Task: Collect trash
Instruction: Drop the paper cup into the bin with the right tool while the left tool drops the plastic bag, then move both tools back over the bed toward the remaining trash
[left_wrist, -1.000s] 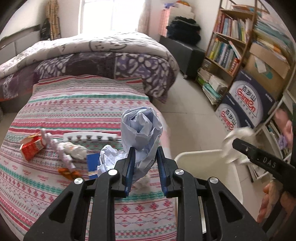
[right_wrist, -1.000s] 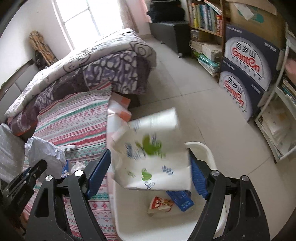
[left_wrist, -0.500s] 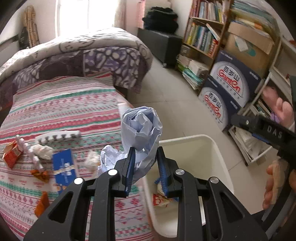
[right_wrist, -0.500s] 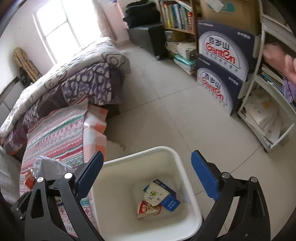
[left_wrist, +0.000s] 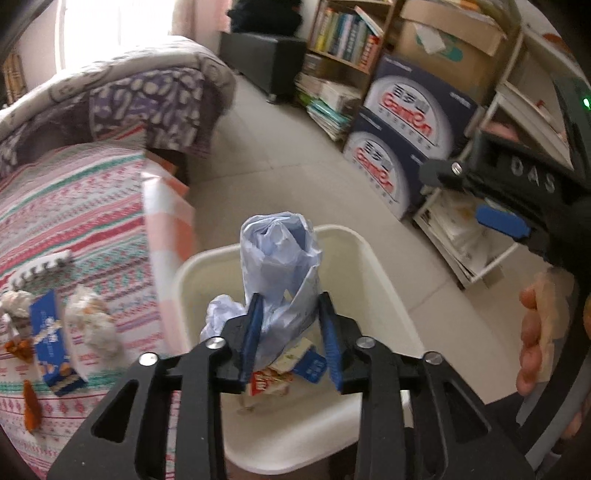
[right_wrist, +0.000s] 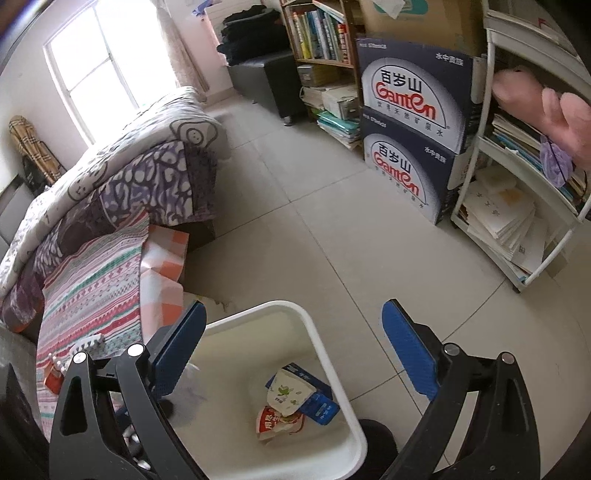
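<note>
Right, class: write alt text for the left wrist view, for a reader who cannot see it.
The left gripper holds a crumpled ball of pale blue paper above a white bin that already has wrappers in it. A patterned bed with more litter lies to the left, and the open right gripper shows at the right edge.

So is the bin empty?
No. The bin holds a few wrappers on its floor and is otherwise mostly empty.

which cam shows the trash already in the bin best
The right wrist view: the wrappers lie unobstructed on the floor of the bin. In the left wrist view, the left gripper and its crumpled paper hide most of them.
</note>
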